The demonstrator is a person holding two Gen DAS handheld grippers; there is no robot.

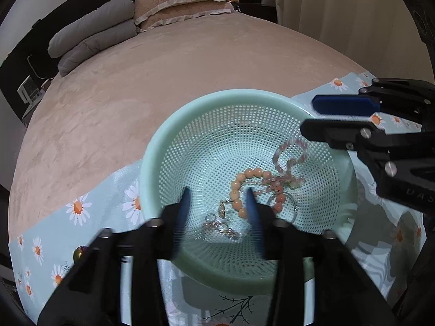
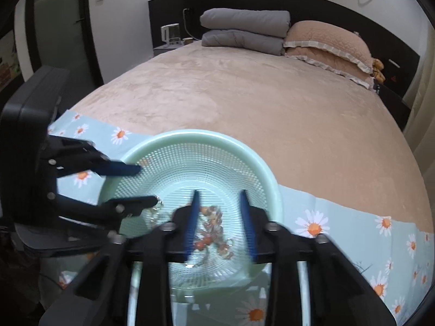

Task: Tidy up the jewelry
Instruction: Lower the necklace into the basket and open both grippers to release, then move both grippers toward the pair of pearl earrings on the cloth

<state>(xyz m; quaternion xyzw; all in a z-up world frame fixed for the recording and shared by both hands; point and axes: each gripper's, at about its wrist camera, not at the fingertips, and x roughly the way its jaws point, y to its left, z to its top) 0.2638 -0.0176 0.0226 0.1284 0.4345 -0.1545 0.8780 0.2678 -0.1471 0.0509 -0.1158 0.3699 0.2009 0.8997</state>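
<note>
Now both my grippers, left gripper (image 1: pixel 217 190) and right gripper (image 2: pixel 218 193), hang spread and empty over the basket (image 1: pixel 163 146); jewelry (image 1: pixel 255 187) lies tangled inside; one grab may drag several strands.

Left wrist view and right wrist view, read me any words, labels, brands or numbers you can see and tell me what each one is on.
"D A S": faint raised letters on the black body of the right gripper, seen in the left wrist view; the rest runs out of view.
Red mark on the dark headboard: too small to read.
Picture at the left edge of the right wrist view: too blurred to read.
</note>
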